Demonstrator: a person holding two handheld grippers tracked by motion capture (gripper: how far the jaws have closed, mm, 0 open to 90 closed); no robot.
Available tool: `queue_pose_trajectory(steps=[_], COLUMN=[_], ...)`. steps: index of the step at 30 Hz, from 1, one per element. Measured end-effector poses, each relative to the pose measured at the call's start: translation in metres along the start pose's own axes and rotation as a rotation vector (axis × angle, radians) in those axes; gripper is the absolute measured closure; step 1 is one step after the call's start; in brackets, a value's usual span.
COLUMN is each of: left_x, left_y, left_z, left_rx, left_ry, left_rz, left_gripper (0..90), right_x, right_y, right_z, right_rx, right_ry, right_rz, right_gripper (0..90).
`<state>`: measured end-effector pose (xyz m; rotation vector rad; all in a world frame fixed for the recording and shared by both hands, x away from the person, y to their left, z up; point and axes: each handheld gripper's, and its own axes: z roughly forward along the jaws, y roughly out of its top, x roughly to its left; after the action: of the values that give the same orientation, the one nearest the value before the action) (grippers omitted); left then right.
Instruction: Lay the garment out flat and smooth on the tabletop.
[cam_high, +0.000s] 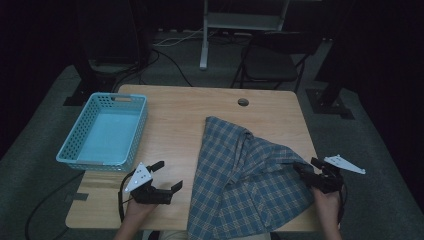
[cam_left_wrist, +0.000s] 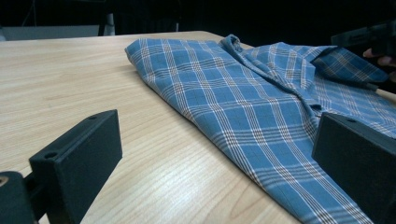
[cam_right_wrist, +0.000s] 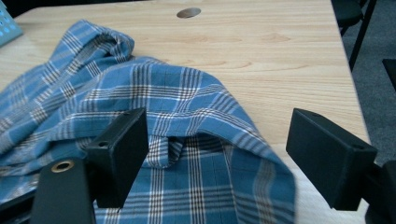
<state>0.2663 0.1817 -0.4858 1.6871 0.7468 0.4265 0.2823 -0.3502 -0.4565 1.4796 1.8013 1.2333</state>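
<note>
The blue checked shirt (cam_high: 245, 175) is lying soft and floppy on the worktop (cam_high: 175, 125). Both grippers' fingers are spread wide, holding nothing; its folded right edge looks easiest to pinch.

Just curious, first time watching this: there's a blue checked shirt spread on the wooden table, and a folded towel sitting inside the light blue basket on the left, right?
Not quite. The shirt does lie on the table, but the light blue basket on the left is empty; no towel is in it. The high view shows its bare bottom.
</note>
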Motion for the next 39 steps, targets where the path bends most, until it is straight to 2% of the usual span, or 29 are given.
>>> queue_pose_trajectory(steps=[2,5,7,10,12,13,14,16,19,23,25,26,29,35,37,39], left_x=[0.0,-0.001,-0.003,-0.008,-0.011,-0.013,-0.015,-0.019,-0.027,-0.033,-0.035,-0.036,-0.043,-0.062,-0.066,-0.067], left_y=[0.004,0.015,0.023,0.036,0.045,0.048,0.051,0.056,0.062,0.068,0.07,0.071,0.074,0.075,0.073,0.071], left_z=[0.003,0.011,0.019,0.034,0.046,0.053,0.059,0.07,0.087,0.106,0.115,0.12,0.135,0.167,0.176,0.182], left_rx=[-0.006,-0.007,0.0,0.018,0.051,0.074,0.087,0.107,0.145,0.171,0.181,0.194,0.215,0.303,0.333,0.345], left_ry=[-0.006,-0.033,-0.033,-0.055,-0.06,-0.072,-0.064,-0.086,-0.11,-0.156,-0.162,-0.18,-0.2,-0.212,-0.22,-0.203], left_rz=[-0.01,-0.022,-0.016,0.005,0.009,0.019,0.034,0.049,0.07,0.076,0.065,0.061,0.056,0.062,0.059,0.054], left_gripper=[2.3,2.7,2.7,2.8,2.8,3.0,4.1,4.2,4.8,6.3,8.0,8.2,15.1,15.6,18.6,18.8], right_x=[-0.001,-0.007,-0.011,-0.016,-0.016,-0.016,-0.016,-0.015,-0.014,-0.015,-0.015,-0.015,-0.015,-0.017,-0.017,-0.017], right_y=[-0.005,-0.013,-0.019,-0.028,-0.028,-0.028,-0.029,-0.029,-0.029,-0.03,-0.03,-0.031,-0.031,-0.031,-0.031,-0.031], right_z=[0.006,0.011,0.013,0.015,0.014,0.013,0.014,0.015,0.015,0.014,0.013,0.013,0.013,0.013,0.013,0.013], right_rx=[0.0,0.008,-0.001,-0.018,-0.03,-0.036,-0.026,-0.008,-0.015,-0.024,-0.027,-0.027,-0.025,-0.025,-0.024,-0.024], right_ry=[-0.033,-0.051,-0.036,-0.032,-0.029,-0.031,-0.031,-0.028,-0.034,-0.031,-0.033,-0.035,-0.032,-0.027,-0.028,-0.028], right_rz=[-0.023,-0.016,0.002,0.013,0.018,0.012,0.011,0.009,-0.003,0.008,0.008,0.009,0.014,0.034,0.032,0.031], right_gripper=[20.2,20.3,20.3,20.3,20.3,20.3,20.3,20.3,20.3,20.4,20.4,20.4,20.4,20.5,20.5,20.5])
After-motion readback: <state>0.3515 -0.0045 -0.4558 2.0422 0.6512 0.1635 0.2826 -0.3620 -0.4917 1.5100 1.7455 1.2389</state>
